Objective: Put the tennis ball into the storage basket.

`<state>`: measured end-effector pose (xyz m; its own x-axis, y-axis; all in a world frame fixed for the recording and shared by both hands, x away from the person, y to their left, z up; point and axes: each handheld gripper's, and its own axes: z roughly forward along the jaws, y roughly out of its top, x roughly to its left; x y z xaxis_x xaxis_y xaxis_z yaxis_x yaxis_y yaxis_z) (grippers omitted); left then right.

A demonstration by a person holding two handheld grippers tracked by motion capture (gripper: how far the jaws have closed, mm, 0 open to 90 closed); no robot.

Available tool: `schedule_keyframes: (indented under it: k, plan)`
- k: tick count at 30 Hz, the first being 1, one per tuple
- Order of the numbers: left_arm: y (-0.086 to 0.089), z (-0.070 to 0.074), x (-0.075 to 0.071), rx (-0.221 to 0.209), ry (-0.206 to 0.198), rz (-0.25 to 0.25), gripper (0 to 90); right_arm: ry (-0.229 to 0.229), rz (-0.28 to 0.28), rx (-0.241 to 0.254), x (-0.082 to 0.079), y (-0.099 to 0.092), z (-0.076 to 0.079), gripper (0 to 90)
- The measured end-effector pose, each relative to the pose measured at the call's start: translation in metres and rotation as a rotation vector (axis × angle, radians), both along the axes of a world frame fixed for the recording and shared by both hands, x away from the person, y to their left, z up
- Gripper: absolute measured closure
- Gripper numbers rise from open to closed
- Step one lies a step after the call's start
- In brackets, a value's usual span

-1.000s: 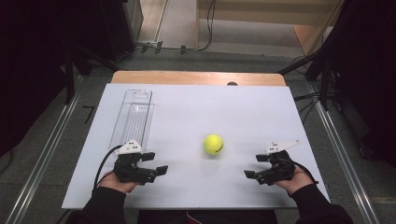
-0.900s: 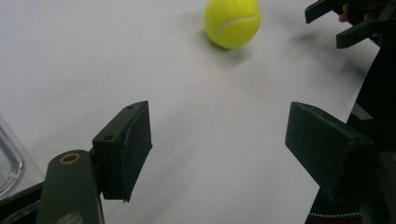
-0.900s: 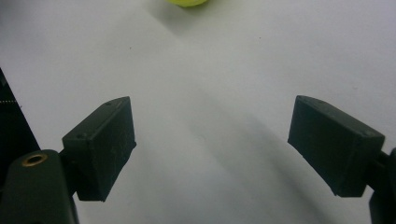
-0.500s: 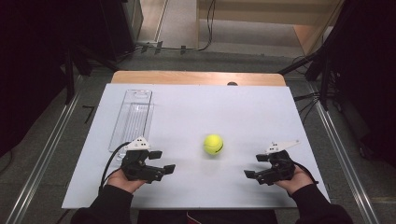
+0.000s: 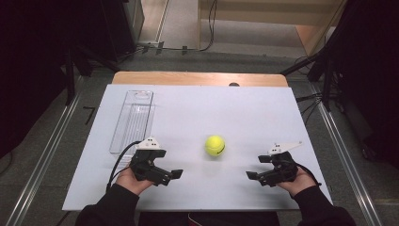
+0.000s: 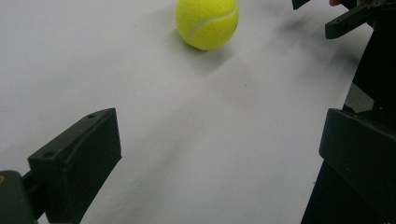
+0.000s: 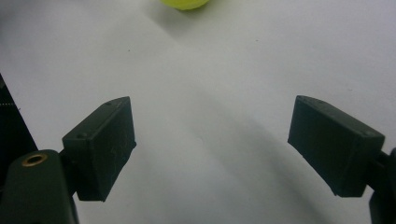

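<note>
Tennis ball (image 5: 214,145) on white bench (image 5: 244,113), between left gripper (image 5: 170,176) and right gripper (image 5: 256,167), apart from both; left jaws just opened, right jaws wide, nothing held.

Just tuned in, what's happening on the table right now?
A person holds a gripper in each hand over a white table. The left gripper has just been opening its jaws, with nothing between them, and points toward the tennis ball. The right gripper is open and empty too. A clear tray lies at the left.
</note>
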<state>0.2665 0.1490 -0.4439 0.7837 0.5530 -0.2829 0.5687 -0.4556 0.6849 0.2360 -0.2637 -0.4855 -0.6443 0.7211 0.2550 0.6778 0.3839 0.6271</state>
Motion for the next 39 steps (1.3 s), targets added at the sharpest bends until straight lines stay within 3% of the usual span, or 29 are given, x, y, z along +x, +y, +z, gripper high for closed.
schedule_keyframes:
  k: [39]
  plan:
    - [-0.034, 0.007, 0.029, 0.014, 0.000, 0.003, 0.0, -0.002, -0.001, 0.004, 0.000, -0.001, 0.000, 12.9]
